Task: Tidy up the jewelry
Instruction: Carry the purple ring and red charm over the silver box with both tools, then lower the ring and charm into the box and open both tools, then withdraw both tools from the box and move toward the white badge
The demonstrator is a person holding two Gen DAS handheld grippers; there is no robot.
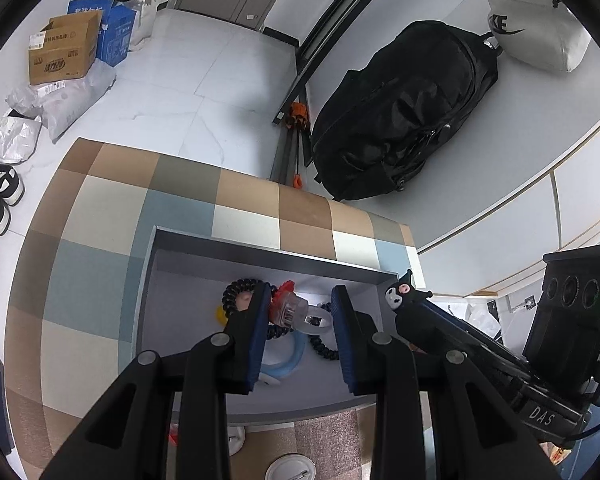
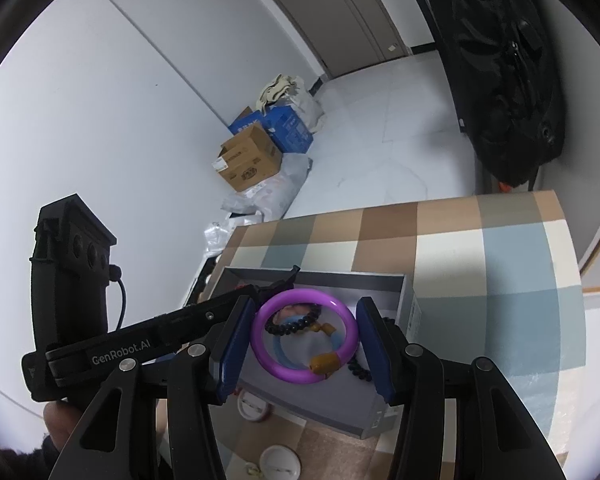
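While your left gripper (image 1: 300,300) hangs spread and unloaded over the grey box (image 1: 260,252), your right gripper (image 2: 306,330) spans the purple bangle (image 2: 304,338) above it; contact unclear. Box walls flank both; checkered desk (image 1: 100,240) lies beyond.

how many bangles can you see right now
2. A purple bangle sits between the right gripper fingers above the grey box; a light blue bangle lies inside it. Others may be hidden.
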